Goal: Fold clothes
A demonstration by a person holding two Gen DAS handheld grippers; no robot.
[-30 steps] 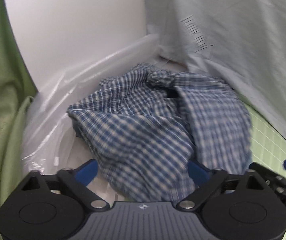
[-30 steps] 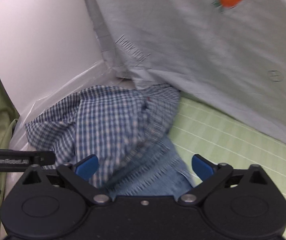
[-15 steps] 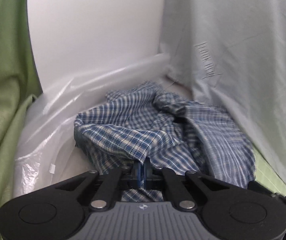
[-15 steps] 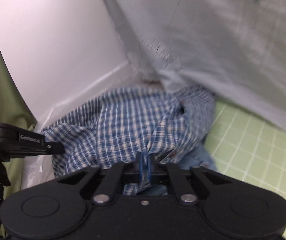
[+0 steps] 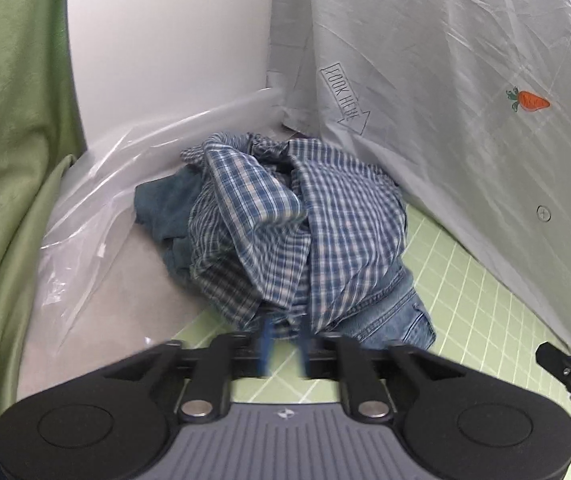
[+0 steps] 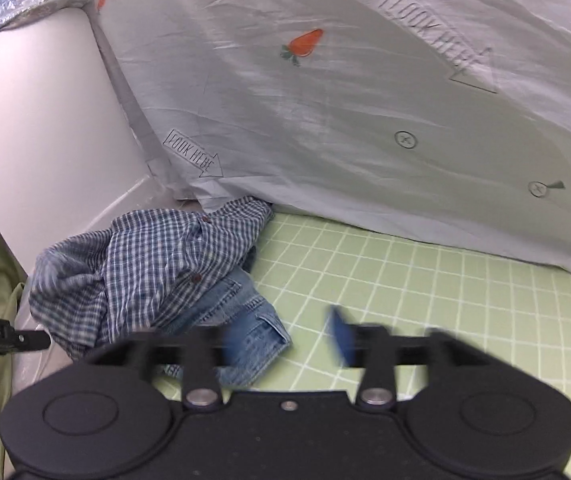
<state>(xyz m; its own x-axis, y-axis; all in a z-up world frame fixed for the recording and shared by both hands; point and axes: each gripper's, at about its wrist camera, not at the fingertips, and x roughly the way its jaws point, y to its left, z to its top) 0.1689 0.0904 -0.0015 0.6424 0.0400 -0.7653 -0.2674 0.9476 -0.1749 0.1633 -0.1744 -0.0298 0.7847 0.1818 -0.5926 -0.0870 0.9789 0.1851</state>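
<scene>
A crumpled blue-and-white checked shirt was heaped over faded blue denim jeans in the corner where a white wall panel met a grey carrot-printed sheet, with open green gridded mat to its right. No long axis could be told in the heap. The left hand-held gripper was seen part open at the shirt's near hem, whether gripping it could not be told, and the right hand-held gripper, its jaws having just been opening, stood wide over the jeans' edge, holding nothing.
</scene>
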